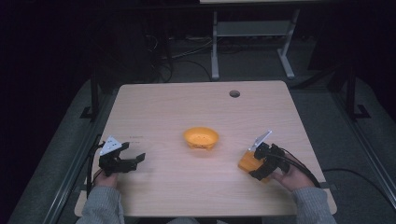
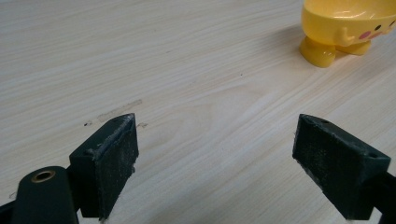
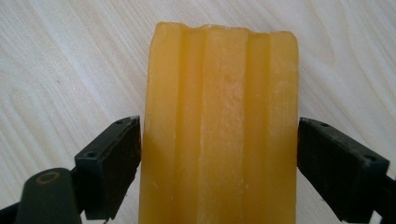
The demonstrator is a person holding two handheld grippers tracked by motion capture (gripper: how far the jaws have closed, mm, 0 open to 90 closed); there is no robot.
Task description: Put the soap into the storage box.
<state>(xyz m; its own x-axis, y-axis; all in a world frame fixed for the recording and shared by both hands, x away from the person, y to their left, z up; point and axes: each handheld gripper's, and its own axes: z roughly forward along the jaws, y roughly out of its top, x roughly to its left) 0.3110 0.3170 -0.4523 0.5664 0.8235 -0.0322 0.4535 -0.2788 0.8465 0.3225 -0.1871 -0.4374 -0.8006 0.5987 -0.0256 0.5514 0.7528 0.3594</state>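
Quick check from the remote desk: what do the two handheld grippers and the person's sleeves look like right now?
Both grippers, left and right, are black two-jaw tools, each topped by a grey three-cornered plate and trailing a black cable. Up close, the jaws end in blocky dark pads with scuffed faces and small screw holes. The person wears grey knit sleeves.

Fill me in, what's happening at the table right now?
A person works with a gripper in each hand. The right gripper has its jaws on either side of an orange ridged block lying on the table, at or very near its sides, seemingly about to grasp it. The left gripper is open and holds nothing, above bare wood. A yellow bowl stands at mid-table between them.
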